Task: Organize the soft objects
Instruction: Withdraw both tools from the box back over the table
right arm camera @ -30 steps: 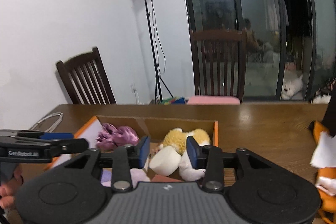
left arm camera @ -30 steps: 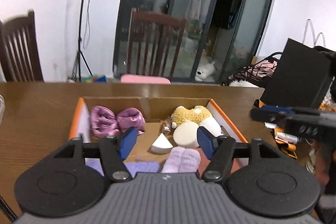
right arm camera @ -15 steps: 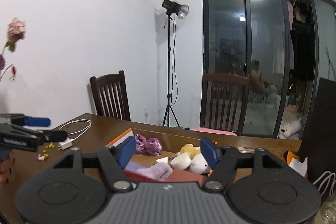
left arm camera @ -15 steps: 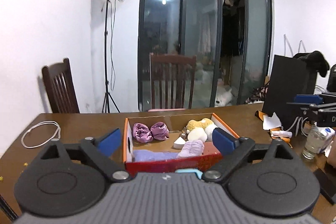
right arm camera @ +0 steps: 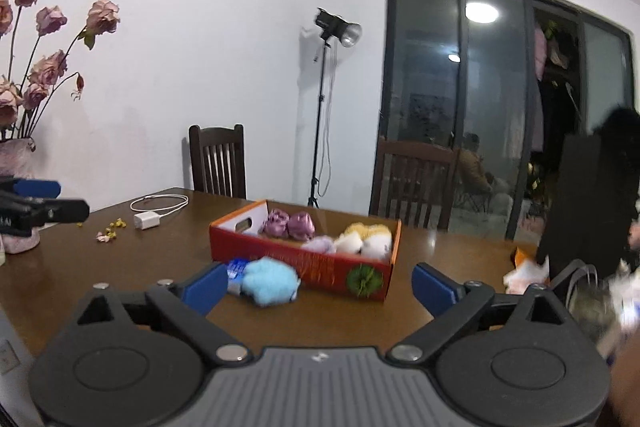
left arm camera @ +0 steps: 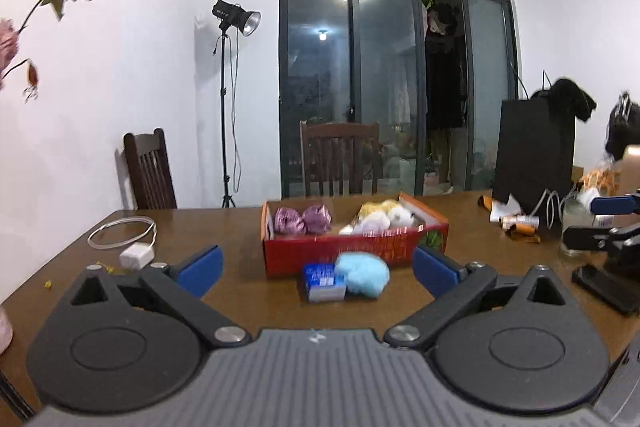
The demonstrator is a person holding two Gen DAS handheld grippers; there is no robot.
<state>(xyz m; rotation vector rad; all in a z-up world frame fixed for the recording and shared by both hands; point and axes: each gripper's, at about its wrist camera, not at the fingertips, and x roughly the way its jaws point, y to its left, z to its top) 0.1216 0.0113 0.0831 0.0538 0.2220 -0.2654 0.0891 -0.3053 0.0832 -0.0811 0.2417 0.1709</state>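
A red cardboard box (left arm camera: 356, 247) (right arm camera: 304, 259) stands on the brown table. It holds two purple satin scrunchies (left arm camera: 302, 219) (right arm camera: 290, 225), a yellow-and-white plush (left arm camera: 384, 213) (right arm camera: 366, 239) and a lilac cloth (right arm camera: 320, 245). Against the box's near side lie a light blue fluffy ball (left arm camera: 362, 273) (right arm camera: 270, 281) and a small blue carton (left arm camera: 322, 281) (right arm camera: 236, 269). My left gripper (left arm camera: 318, 265) hangs well back from the box. Its jaws are opening wide with nothing between them. My right gripper (right arm camera: 320, 283) is likewise back from the box, jaws opening and empty.
A white charger with coiled cable (left arm camera: 136, 255) (right arm camera: 148, 219) lies at the left. A vase of pink roses (right arm camera: 16, 163) stands at the table's left edge. At the right are a black bag (left arm camera: 536, 155), a glass (left arm camera: 576, 227) and a black phone (left arm camera: 604, 287). Two chairs stand behind the table.
Both grippers have drawn far back from over the box, and their jaws have spread from half shut to wide. The blue ball and the small carton have come into view.
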